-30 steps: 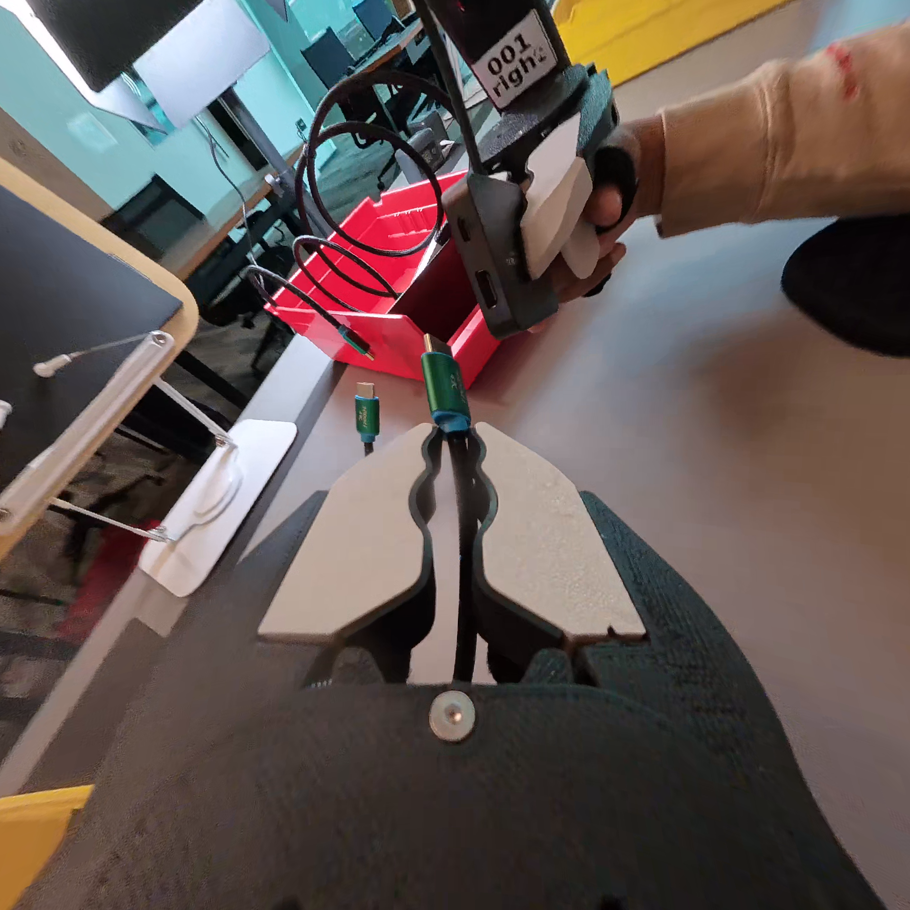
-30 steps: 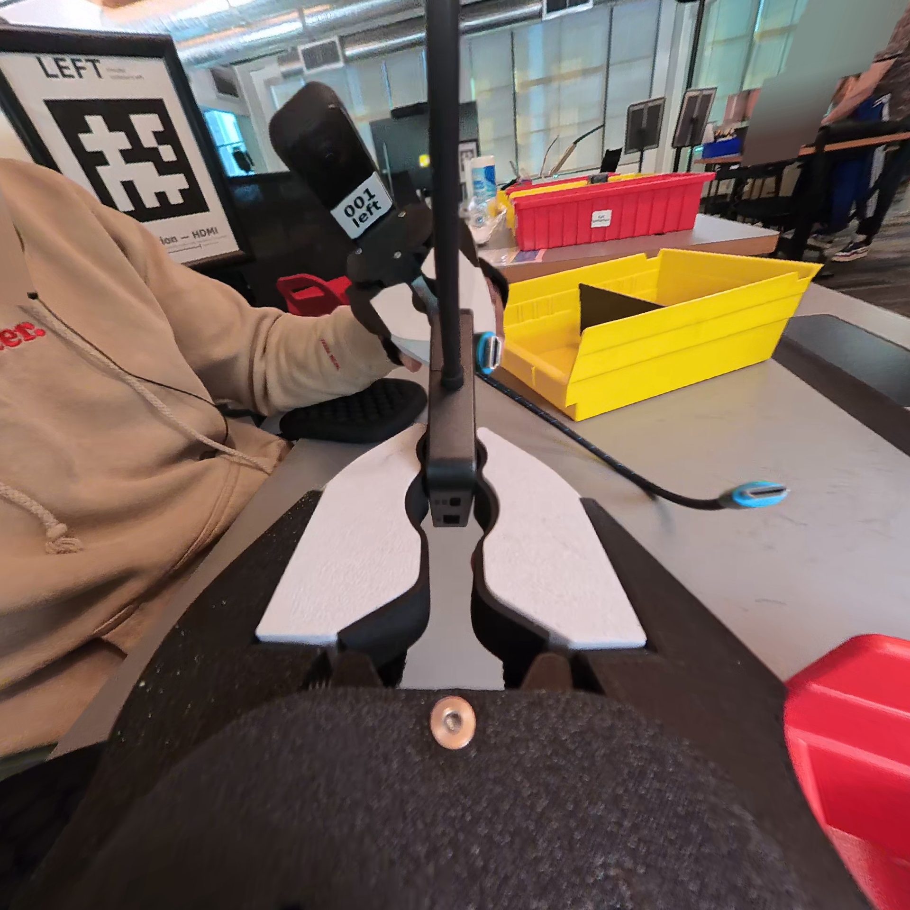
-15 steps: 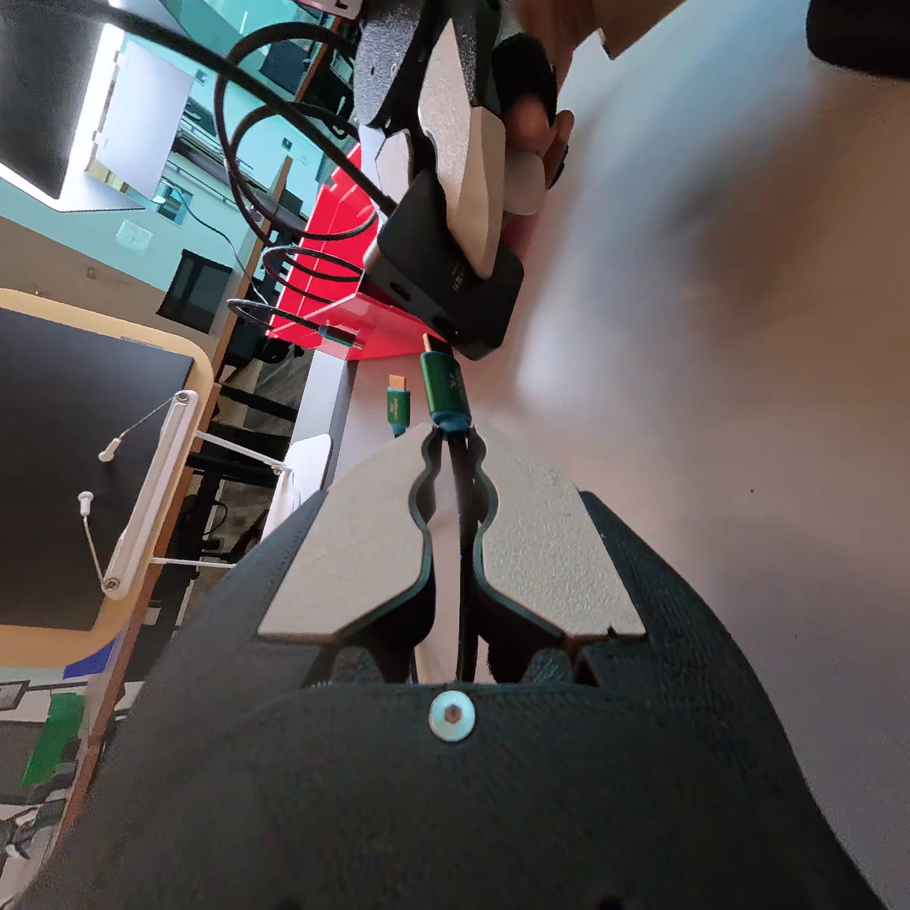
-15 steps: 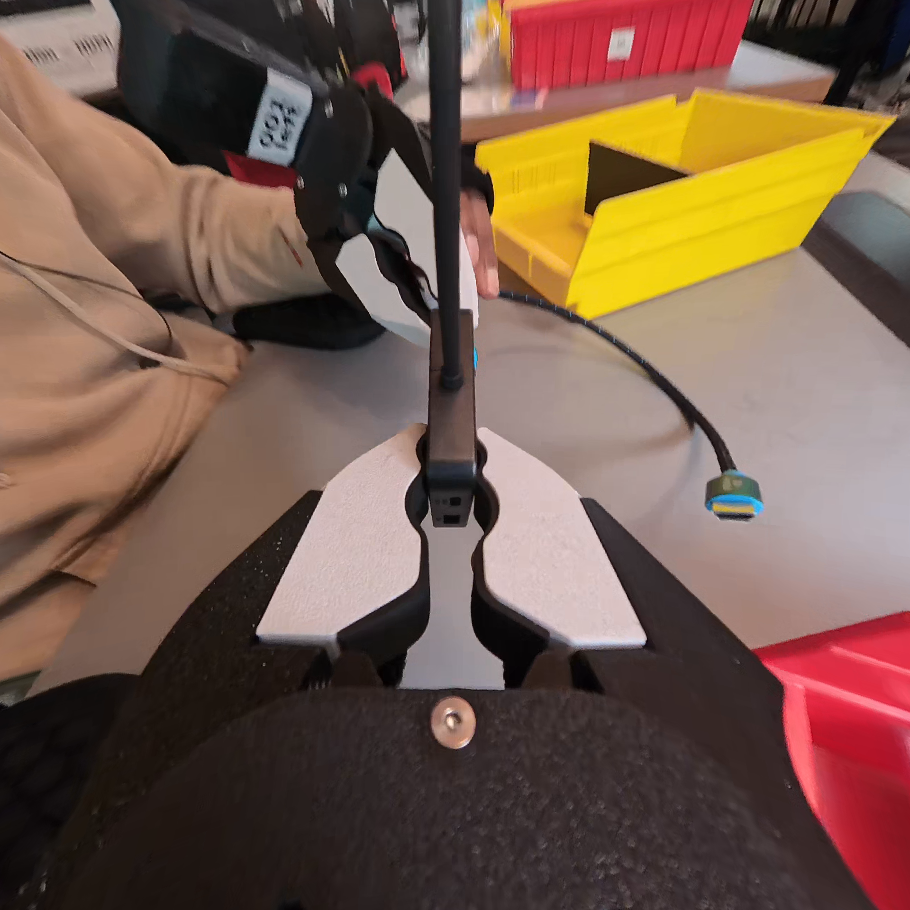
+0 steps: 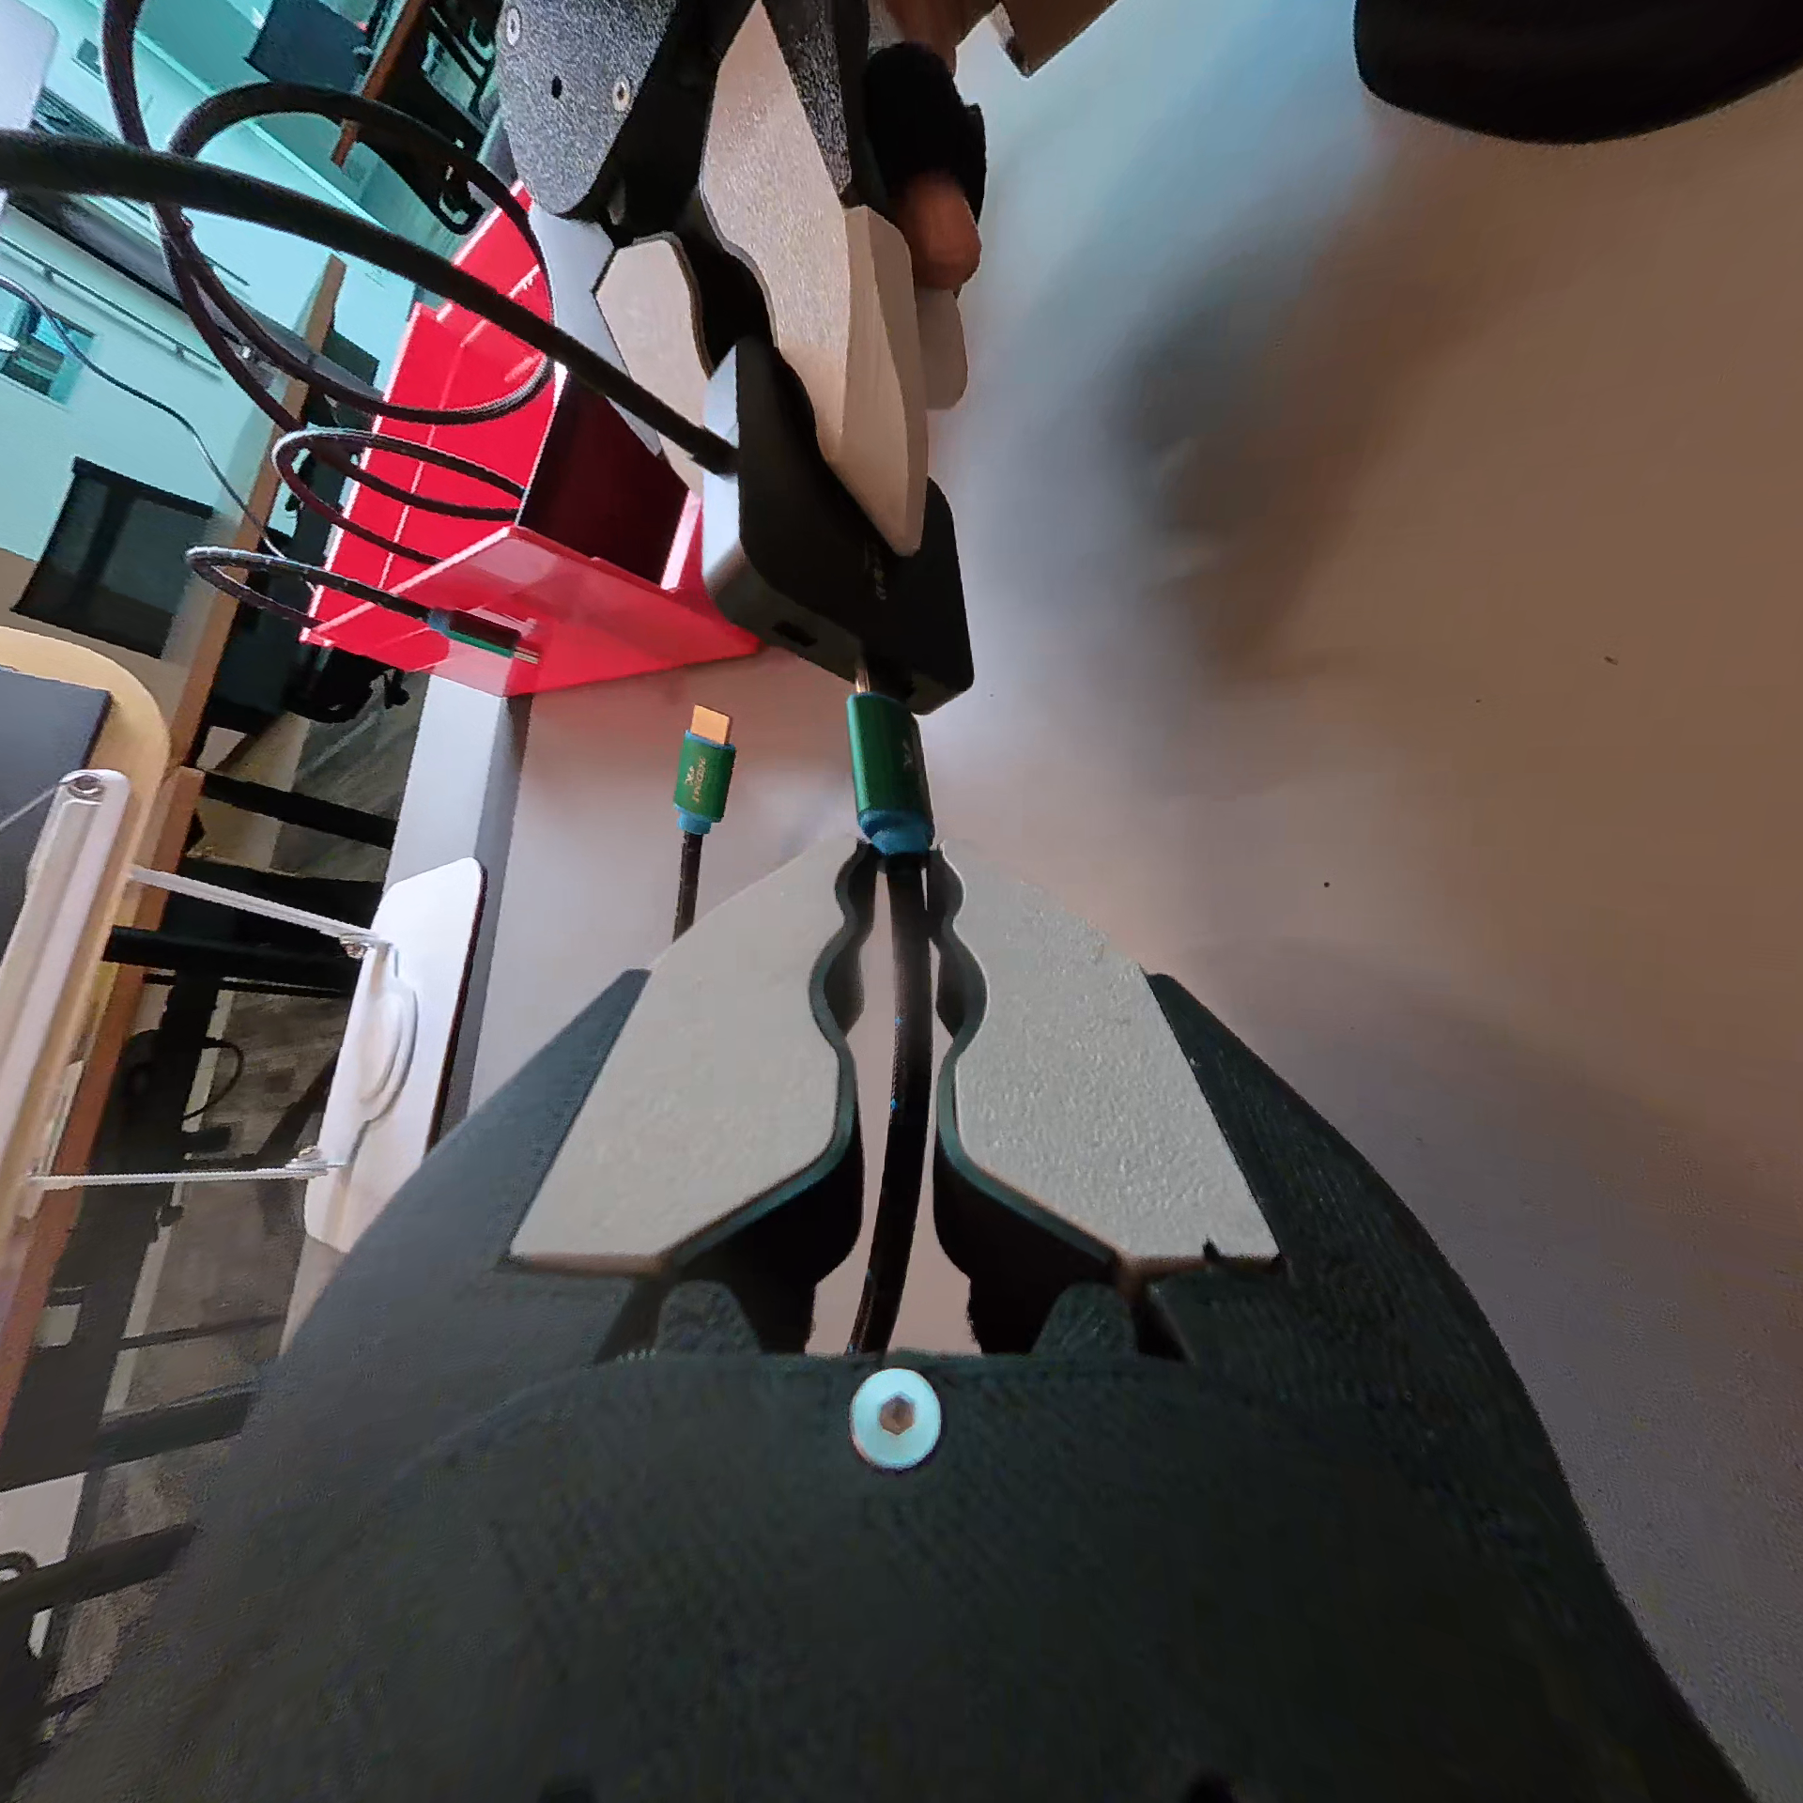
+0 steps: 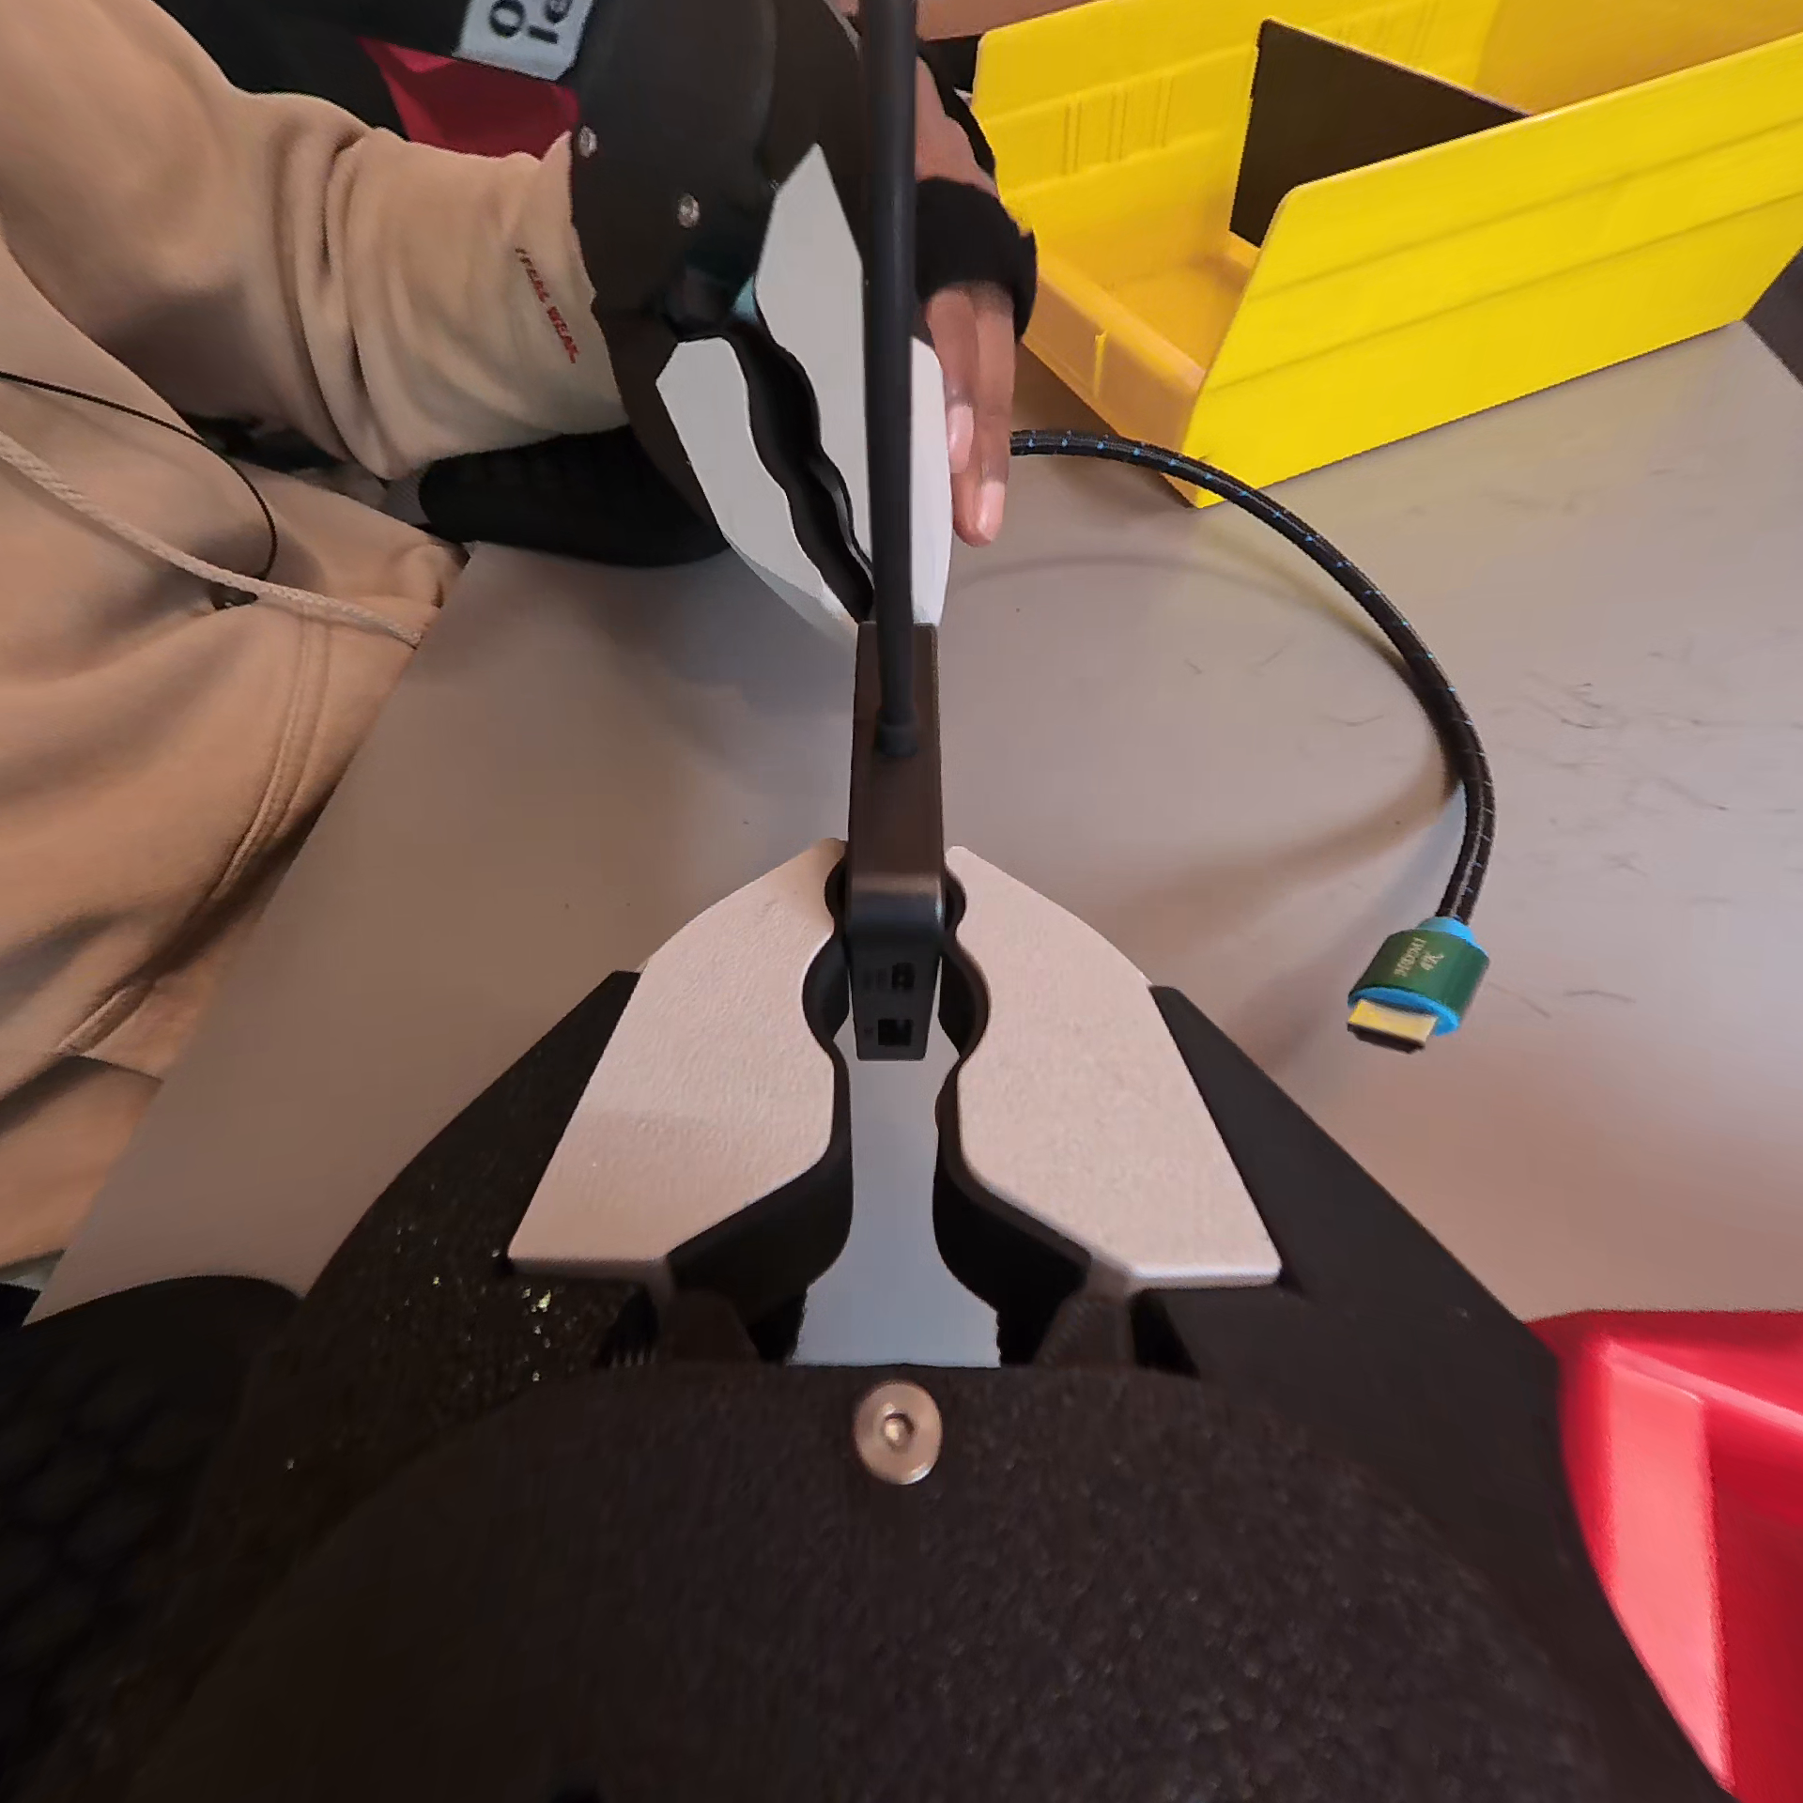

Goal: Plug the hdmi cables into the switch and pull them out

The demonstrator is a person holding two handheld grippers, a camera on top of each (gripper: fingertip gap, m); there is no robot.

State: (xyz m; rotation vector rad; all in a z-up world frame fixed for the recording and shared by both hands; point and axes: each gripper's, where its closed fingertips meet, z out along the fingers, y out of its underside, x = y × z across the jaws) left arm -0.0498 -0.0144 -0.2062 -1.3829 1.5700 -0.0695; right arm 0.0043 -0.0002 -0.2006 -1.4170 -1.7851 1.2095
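Green HDMI plug projects just beyond the left tool, which clamps its cable, tip at the switch port. Right tool grips the switch edgewise.

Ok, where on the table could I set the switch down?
Bare table lies inside the loose cable's curve, and on the switch's other side toward the tan sleeve. It's crowded by the yellow bin and red bin.
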